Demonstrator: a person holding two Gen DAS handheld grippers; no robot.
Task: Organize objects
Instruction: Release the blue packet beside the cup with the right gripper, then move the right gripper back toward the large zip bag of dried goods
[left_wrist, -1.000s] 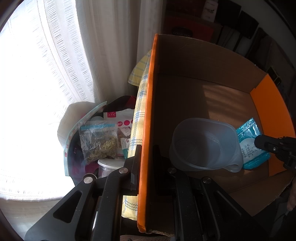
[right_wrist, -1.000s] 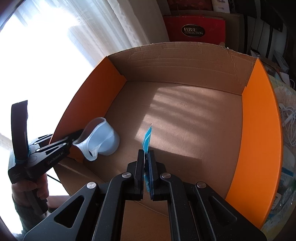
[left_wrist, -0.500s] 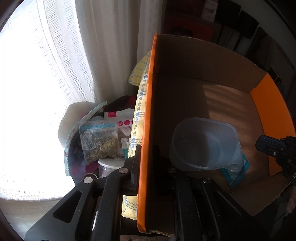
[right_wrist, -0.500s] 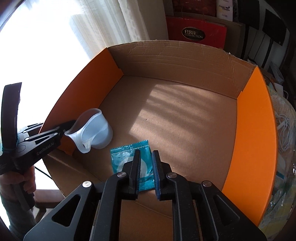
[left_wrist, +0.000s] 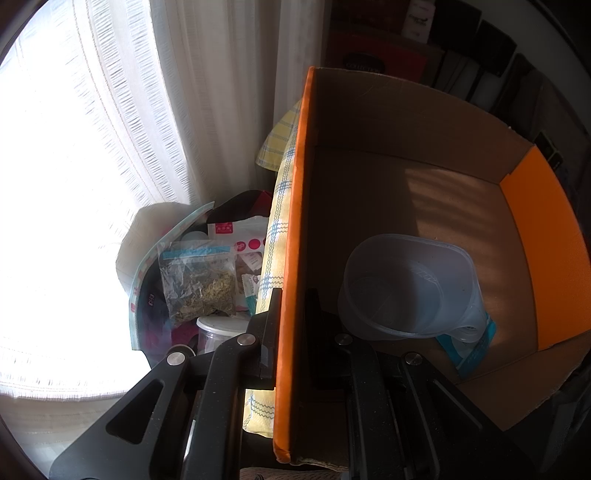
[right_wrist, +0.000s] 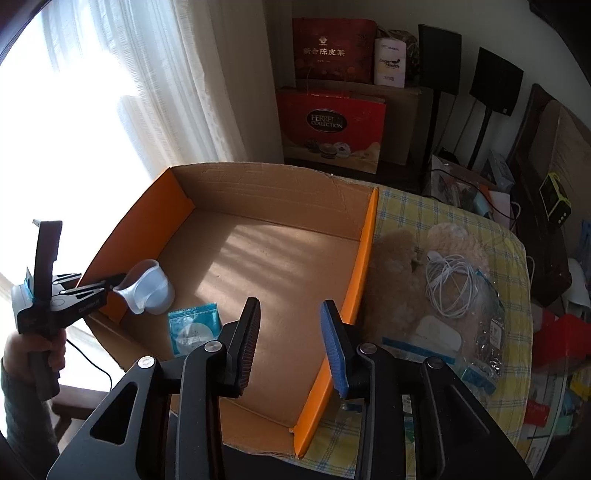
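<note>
An open cardboard box with orange side flaps (right_wrist: 364, 258) stands on a yellow checked cloth. My left gripper (left_wrist: 291, 314) is shut on the box's left orange wall (left_wrist: 295, 221); it also shows in the right wrist view (right_wrist: 107, 286). A clear plastic measuring cup (right_wrist: 149, 291) lies on its side on the box floor by that wall, also seen in the left wrist view (left_wrist: 406, 288). A teal packet (right_wrist: 194, 326) lies flat beside the cup and shows partly under the cup in the left wrist view (left_wrist: 469, 350). My right gripper (right_wrist: 290, 317) is open and empty above the box's near edge.
Right of the box lie a beige plush toy (right_wrist: 399, 266), a coiled white cable (right_wrist: 447, 280) and a plastic bag with a white item (right_wrist: 439, 336). Left of the box are a bag of dried herbs (left_wrist: 199, 280) and a white-lidded jar (left_wrist: 221, 328). Red gift boxes (right_wrist: 332, 122) stand behind.
My right gripper let go of the teal packet, which now lies flat on the box floor, then opened wide and pulled back and up. The left gripper has not moved.
</note>
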